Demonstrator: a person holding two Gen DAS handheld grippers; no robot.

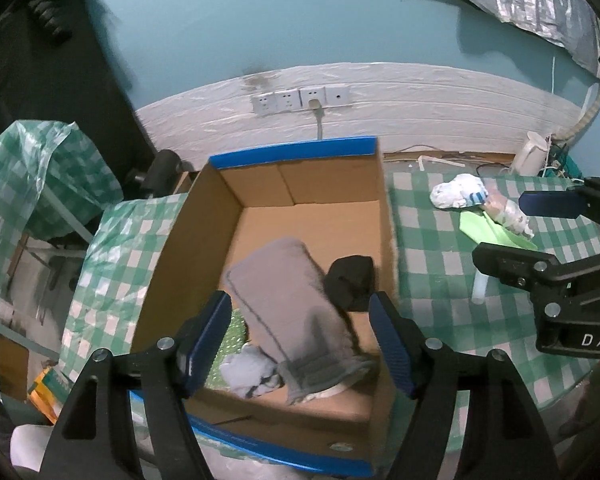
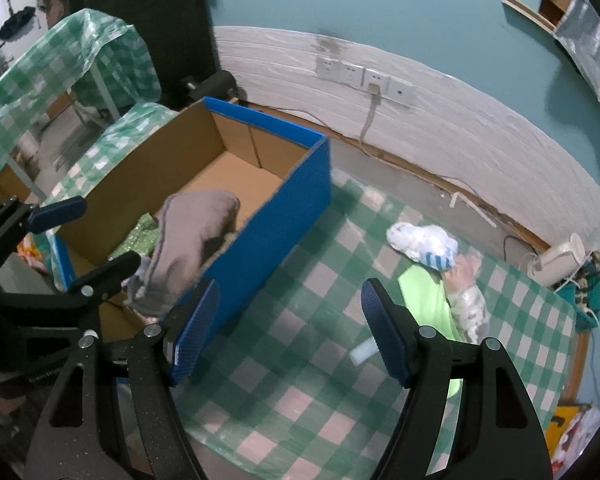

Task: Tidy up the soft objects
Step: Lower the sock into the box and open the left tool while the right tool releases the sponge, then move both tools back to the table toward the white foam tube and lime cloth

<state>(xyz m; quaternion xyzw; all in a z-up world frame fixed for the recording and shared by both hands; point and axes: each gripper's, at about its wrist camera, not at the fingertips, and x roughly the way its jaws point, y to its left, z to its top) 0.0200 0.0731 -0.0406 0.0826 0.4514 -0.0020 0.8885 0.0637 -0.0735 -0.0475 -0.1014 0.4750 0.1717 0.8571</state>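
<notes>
A cardboard box (image 1: 204, 216) with blue outer walls (image 2: 284, 216) stands on the green checked table. In it lie a grey cloth (image 1: 288, 304), a black soft item (image 1: 350, 280), a pale blue-grey piece (image 1: 248, 372) and something green and shiny (image 1: 232, 332). My left gripper (image 1: 300, 340) is open above the box's near end, the grey cloth below and between its fingers. My right gripper (image 2: 290, 328) is open over the table beside the box. A white and blue striped bundle (image 2: 422, 242), a clear-wrapped item (image 2: 466, 300) and a green sheet (image 2: 428, 296) lie on the table.
The wall with sockets (image 1: 300, 98) and a plugged cable runs behind the table. A white kettle (image 2: 558, 260) and cables sit at the far right corner. A second checked-covered stand (image 1: 40, 176) is at the left. A small clear tube (image 1: 480, 288) lies on the cloth.
</notes>
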